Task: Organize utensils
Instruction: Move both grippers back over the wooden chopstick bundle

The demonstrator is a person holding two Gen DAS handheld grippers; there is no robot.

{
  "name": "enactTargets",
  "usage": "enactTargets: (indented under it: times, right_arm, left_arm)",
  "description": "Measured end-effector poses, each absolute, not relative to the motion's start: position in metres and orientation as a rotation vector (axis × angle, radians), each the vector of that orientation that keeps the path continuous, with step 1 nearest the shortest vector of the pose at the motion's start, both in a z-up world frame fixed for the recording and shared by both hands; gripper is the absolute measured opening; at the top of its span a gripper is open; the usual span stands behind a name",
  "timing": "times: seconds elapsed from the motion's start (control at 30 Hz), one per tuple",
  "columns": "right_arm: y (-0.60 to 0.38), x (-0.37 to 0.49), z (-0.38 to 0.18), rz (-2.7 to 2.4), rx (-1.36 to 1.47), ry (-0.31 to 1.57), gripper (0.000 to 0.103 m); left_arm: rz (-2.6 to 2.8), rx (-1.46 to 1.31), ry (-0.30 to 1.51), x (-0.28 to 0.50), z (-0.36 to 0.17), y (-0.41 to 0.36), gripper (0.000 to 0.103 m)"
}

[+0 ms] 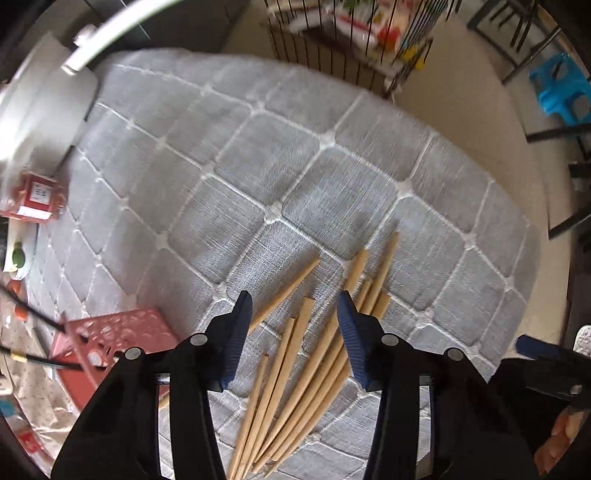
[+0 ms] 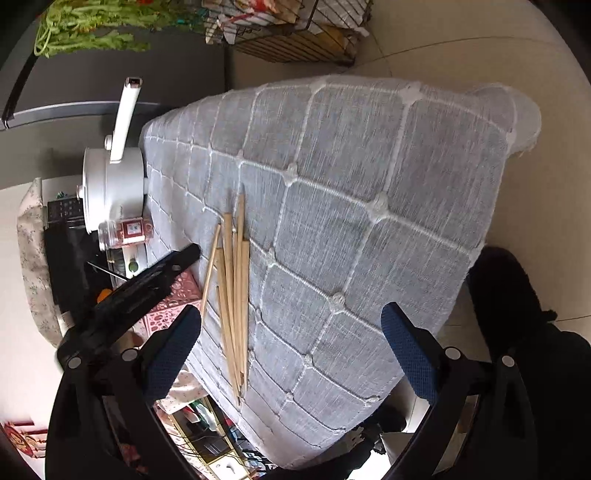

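Left gripper [image 1: 293, 332] points straight down over the chopsticks [image 1: 314, 354], a loose fan of bamboo sticks lying flat on the grey quilted cloth [image 1: 258, 166] that covers the counter. Jaws part open, released, nothing gripped; the blue pads stand either side of the bundle's middle, clear of the sticks as far as the left wrist view shows. That frame is motion-blurred.

Right gripper [image 2: 291, 350] jaws wide open, empty, angled down over the cloth [image 2: 369, 221], with the chopsticks [image 2: 234, 295] just inside its left pad, near the cloth's left edge.

Left wrist view only:
- individual stick ends fanned apart at the far side, bunched at the near side
- one stick lying apart to the left, passing behind the left finger
- blue plastic stool [image 1: 561, 88] on the floor, upper right
- right gripper's tip [image 1: 543, 354] at the right edge, fingers of a hand [image 1: 561, 432] below it

Right wrist view only:
- left gripper [image 2: 147, 288] seen from outside as a black body, tip just beside the sticks' left side
- whole white pot [image 2: 114, 184] with long handle at the cloth's far left corner; left view shows only a blurred part [image 1: 40, 110]
- the cloth's draped far right corner
- green leafy bunch [image 2: 92, 26] top left
- clutter on a lower shelf under the counter's edge

Both views: red perforated utensil holder [image 1: 110, 343] [image 2: 173, 295] left of the sticks, red-labelled jar [image 1: 35, 197] [image 2: 125, 232] lying near the pot, wire rack [image 1: 351, 37] [image 2: 295, 33] beyond the counter.
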State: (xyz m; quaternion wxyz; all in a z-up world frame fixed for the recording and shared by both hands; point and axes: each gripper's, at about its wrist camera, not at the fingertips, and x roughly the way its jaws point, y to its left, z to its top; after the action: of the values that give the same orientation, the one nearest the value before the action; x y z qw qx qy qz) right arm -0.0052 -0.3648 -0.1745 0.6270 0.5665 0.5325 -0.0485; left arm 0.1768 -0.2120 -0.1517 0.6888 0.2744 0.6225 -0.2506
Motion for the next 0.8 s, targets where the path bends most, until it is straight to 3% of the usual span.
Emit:
enactTargets:
  times: [0.17,0.23,0.53,0.8]
  right_arm:
    - [-0.363,-0.005,-0.177,-0.072,1.325,1.245,0.095]
    - [-0.361,-0.004,-0.177,-0.068,1.314,1.252,0.095]
    - [-0.361,0.014,-0.176,-0.158,1.193,1.253,0.095]
    - [-0.345,0.051,-0.183,-0.186,1.116,1.239,0.095]
  left_arm:
    - [-0.576,0.6,1.428,0.187,-0.168,-0.212,0.032]
    - [-0.581,0.605,1.443,0.187,-0.178,-0.213,0.019]
    - [-0.558,0.307,1.427,0.183,-0.183,-0.167,0.01]
    - [-0.652,0.044,1.248,0.131,-0.114,-0.112,0.007]
